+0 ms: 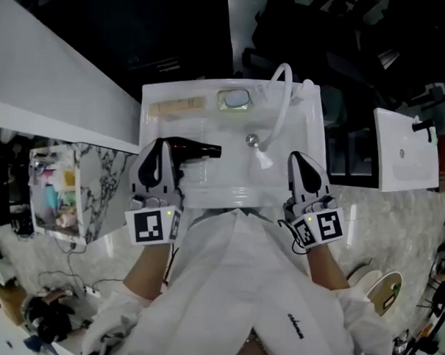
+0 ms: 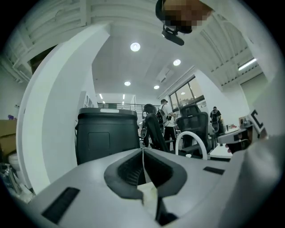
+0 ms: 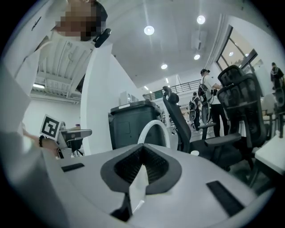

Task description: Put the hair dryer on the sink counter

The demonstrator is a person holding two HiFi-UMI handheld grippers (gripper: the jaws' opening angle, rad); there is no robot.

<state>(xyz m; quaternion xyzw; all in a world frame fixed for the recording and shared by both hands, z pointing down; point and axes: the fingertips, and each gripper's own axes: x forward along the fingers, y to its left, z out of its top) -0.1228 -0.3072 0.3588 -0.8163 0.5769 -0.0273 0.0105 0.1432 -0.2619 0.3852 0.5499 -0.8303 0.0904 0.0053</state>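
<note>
The black hair dryer [image 1: 196,150] lies on the left part of the white sink counter [image 1: 166,108], nozzle pointing right toward the basin. My left gripper [image 1: 163,145] sits at the dryer's left end, at or just over it; contact is not visible from the head view. In the left gripper view its jaws [image 2: 143,153] meet in a thin line with nothing between them, and the dryer is out of sight. My right gripper [image 1: 298,159] hovers over the counter's front right corner, its jaws [image 3: 142,151] also shut and empty.
A white arched faucet [image 1: 283,95] rises at the back of the basin, with a drain [image 1: 251,140] in its middle. A second white sink [image 1: 404,151] stands to the right. A cluttered marble-patterned stand [image 1: 56,188] is at the left. A black bin [image 2: 107,133] and office chairs [image 3: 236,102] stand beyond.
</note>
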